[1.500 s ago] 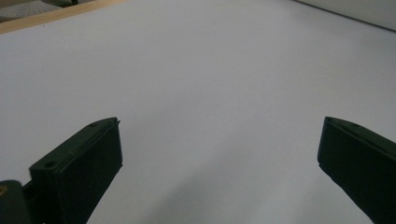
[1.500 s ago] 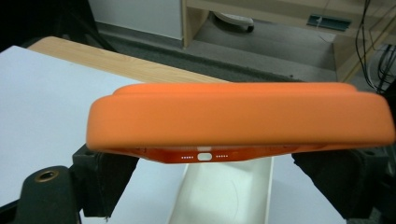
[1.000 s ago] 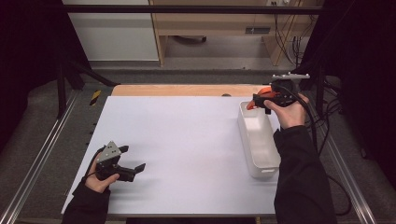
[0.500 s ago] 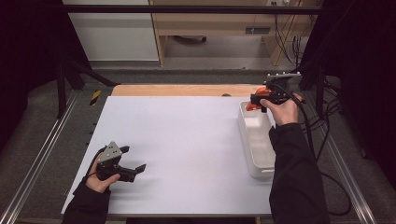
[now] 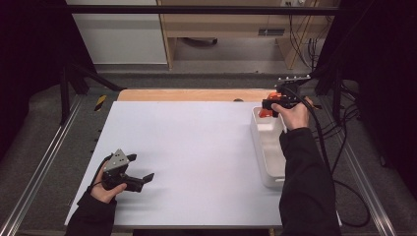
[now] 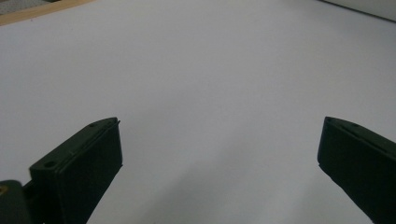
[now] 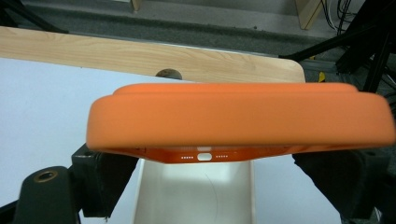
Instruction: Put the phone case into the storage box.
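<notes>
At the table's near left, the left gripper (image 5: 140, 178) rests on the bare white tabletop (image 5: 196, 147), jaws spread wide with nothing between them. To the right, the right gripper (image 5: 268, 105) clamps an orange phone case (image 7: 238, 119) above the far end of the white bin (image 5: 263, 152). Cables (image 5: 339, 128) trail beside it.

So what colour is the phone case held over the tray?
Orange phone case; clearest in the right gripper view.

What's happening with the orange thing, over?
Right gripper shut on orange phone case, above white bin. Left gripper open, on the white table. Nothing in the way.
</notes>
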